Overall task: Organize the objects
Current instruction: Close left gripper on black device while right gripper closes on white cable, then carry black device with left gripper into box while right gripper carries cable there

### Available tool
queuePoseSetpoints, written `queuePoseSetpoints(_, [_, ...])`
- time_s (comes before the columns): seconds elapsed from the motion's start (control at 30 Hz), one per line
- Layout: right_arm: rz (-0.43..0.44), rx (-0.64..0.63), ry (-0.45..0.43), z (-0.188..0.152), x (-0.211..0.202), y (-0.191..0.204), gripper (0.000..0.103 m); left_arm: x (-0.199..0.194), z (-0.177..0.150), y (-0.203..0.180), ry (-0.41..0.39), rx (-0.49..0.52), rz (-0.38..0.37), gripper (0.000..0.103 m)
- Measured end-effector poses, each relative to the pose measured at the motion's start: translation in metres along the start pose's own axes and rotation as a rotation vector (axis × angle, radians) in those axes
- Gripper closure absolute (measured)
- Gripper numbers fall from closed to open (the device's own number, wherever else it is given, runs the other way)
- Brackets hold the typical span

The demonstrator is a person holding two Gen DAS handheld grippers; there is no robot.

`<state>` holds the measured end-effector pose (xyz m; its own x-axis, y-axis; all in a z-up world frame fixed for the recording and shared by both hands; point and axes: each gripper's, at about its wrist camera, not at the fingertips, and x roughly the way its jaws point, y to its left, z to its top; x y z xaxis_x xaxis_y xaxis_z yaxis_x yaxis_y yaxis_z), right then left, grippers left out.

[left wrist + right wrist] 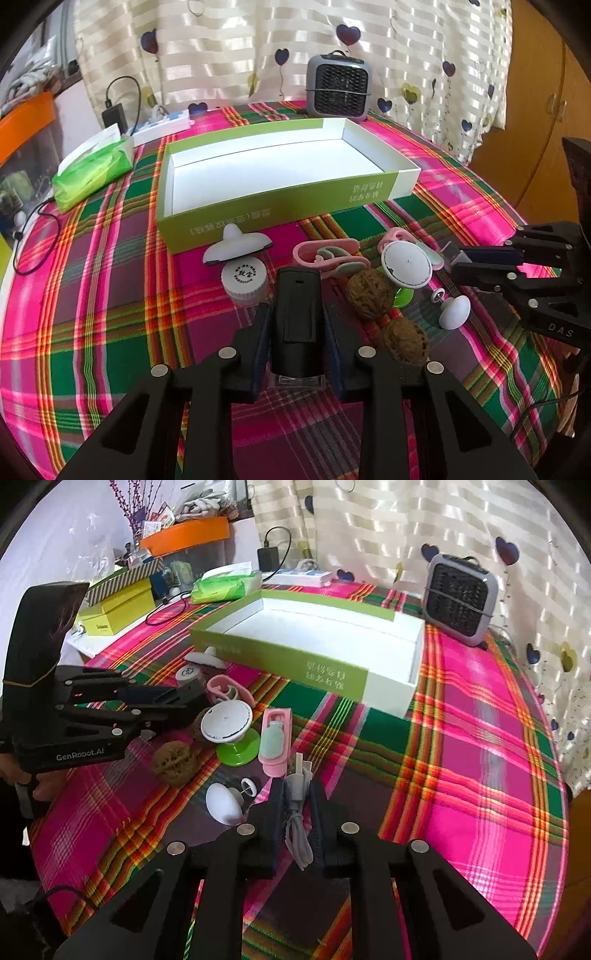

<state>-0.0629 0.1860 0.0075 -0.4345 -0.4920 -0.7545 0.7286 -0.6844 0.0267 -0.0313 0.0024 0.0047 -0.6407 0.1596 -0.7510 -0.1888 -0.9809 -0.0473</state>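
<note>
My left gripper [297,310] is shut on a black rectangular device [298,317], held just above the plaid tablecloth. My right gripper [297,786] is shut on a coiled white USB cable [298,812]. An open green and white box [280,173] lies empty beyond the objects; it also shows in the right wrist view [325,635]. Between it and the grippers lie two walnuts [367,295], a white jar [244,282], a pink clip [328,256], a round white mirror on a green base [227,722], a pink case [275,738] and a white egg-shaped knob [221,803].
A grey heater [338,86] stands behind the box. A green tissue pack [92,173], a charger and a power strip [162,123] lie at the back left. Yellow boxes [114,614] and an orange-lidded tub [188,535] stand past the table's left edge.
</note>
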Motion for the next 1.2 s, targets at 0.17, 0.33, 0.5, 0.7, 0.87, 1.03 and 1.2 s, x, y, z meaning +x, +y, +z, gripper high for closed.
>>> queuePoseSetpoints(0.17, [-0.049,0.013,-0.045,0.003,-0.015,0.006,0.089,-0.009,-0.003,-0.001,-0.022,-0.026,0.004,0.078])
queuePoseSetpoints(0.33, [-0.106,0.012,-0.094,0.009,-0.03,0.013,0.089,-0.023,-0.005,-0.003,-0.056,-0.04,0.007,0.078])
queuePoseSetpoints(0.5, [-0.133,-0.015,-0.128,0.018,-0.039,0.023,0.089,-0.042,-0.002,-0.006,-0.103,-0.043,0.01,0.078])
queuePoseSetpoints(0.7, [-0.155,-0.035,-0.158,0.023,-0.048,0.033,0.089,-0.06,0.002,-0.006,-0.151,-0.053,0.014,0.078])
queuePoseSetpoints(0.87, [-0.162,-0.054,-0.177,0.028,-0.053,0.04,0.089,-0.068,0.005,-0.007,-0.172,-0.057,0.014,0.078])
queuePoseSetpoints(1.03, [-0.164,-0.066,-0.185,0.031,-0.054,0.044,0.089,-0.071,0.007,-0.007,-0.179,-0.058,0.014,0.078])
queuePoseSetpoints(1.2, [-0.163,-0.075,-0.188,0.034,-0.052,0.046,0.089,-0.07,0.008,-0.008,-0.18,-0.057,0.013,0.078])
